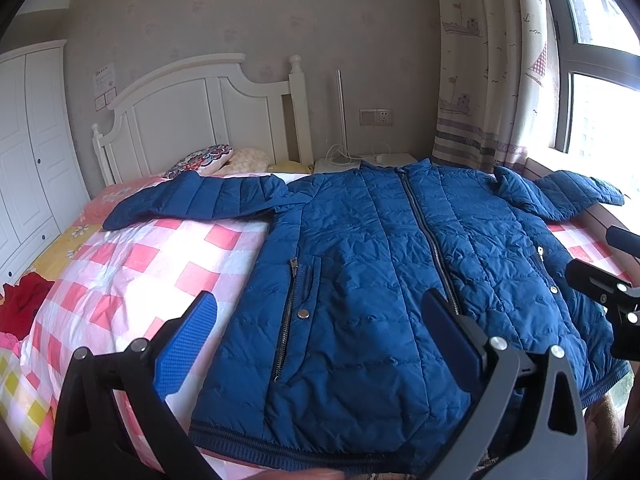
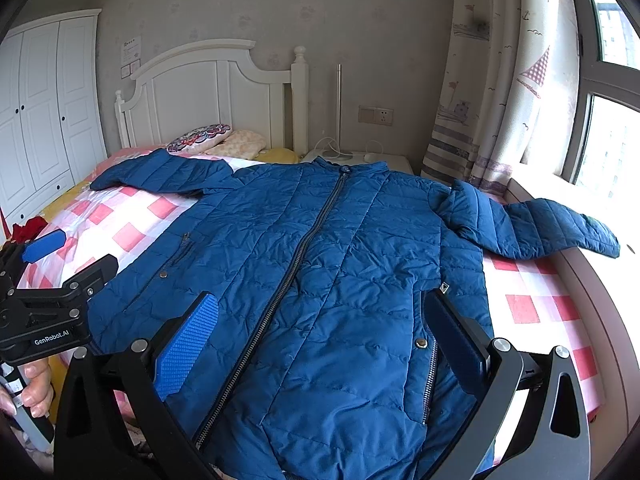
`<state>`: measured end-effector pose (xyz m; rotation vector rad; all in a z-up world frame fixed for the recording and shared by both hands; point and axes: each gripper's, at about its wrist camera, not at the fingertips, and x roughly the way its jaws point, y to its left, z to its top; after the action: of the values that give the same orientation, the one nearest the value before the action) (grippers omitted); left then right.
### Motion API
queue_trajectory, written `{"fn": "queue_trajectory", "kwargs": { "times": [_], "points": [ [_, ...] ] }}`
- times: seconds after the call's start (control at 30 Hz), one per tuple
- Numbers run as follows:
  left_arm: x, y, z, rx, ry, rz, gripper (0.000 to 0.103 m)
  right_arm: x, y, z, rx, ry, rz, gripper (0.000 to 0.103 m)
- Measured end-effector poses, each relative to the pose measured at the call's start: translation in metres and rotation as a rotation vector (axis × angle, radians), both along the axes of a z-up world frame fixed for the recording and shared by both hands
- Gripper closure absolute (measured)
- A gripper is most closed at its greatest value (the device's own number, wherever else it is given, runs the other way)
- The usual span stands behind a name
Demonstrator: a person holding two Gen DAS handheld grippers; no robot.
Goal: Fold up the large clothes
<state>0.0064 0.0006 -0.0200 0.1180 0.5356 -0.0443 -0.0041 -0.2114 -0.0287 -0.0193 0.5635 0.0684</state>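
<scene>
Blue quilted jacket (image 1: 384,280), zipped shut and laid front-up on the bed's pink checked quilt (image 1: 132,264), collar toward the white headboard (image 1: 192,116) and hem toward us. We hold the left gripper (image 1: 320,340) low over the hem, its blue-padded fingers (image 1: 188,344) spread wide with nothing between them; one pad lies over the quilt just beside the jacket's side edge, the other over the front near the zip. The right gripper (image 2: 324,340) is likewise released and empty, hovering above the lower front, one finger beside the zip and the other over the pocket (image 2: 430,360) with its snap. In the right wrist view the left gripper shows at the left margin, a hand (image 2: 36,384) closed around its handle. Whether either gripper touches the cloth we cannot tell. Both sleeves are spread outward: the left sleeve (image 1: 192,200) lies flat across the quilt, with a broad stretch of bare quilt between it and the near edge of the bed; the right sleeve (image 2: 540,228) rises over the bed's far edge onto the window ledge (image 2: 592,280), so only a narrow strip of quilt is open on that side. The hem reaches the near edge of the bed. Pillows (image 1: 216,158) sit beyond the collar, well apart from both grippers, and a red garment (image 1: 22,300) lies at the quilt's far left.
</scene>
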Motion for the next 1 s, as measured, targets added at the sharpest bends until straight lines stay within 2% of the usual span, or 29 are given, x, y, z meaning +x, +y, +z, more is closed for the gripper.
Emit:
{"fn": "queue_trajectory", "kwargs": {
  "times": [0.5,0.7,1.0],
  "points": [
    [-0.001,0.001,-0.002,0.002,0.000,0.001,0.002,0.001,0.001,0.000,0.001,0.001,0.001,0.004],
    [-0.001,0.005,-0.011,0.003,0.011,0.001,0.002,0.001,0.000,-0.004,-0.001,0.008,0.001,0.004],
    [0.028,-0.003,-0.029,0.030,0.076,0.000,0.002,0.021,-0.006,-0.020,0.004,0.054,-0.013,0.004]
  ]
}}
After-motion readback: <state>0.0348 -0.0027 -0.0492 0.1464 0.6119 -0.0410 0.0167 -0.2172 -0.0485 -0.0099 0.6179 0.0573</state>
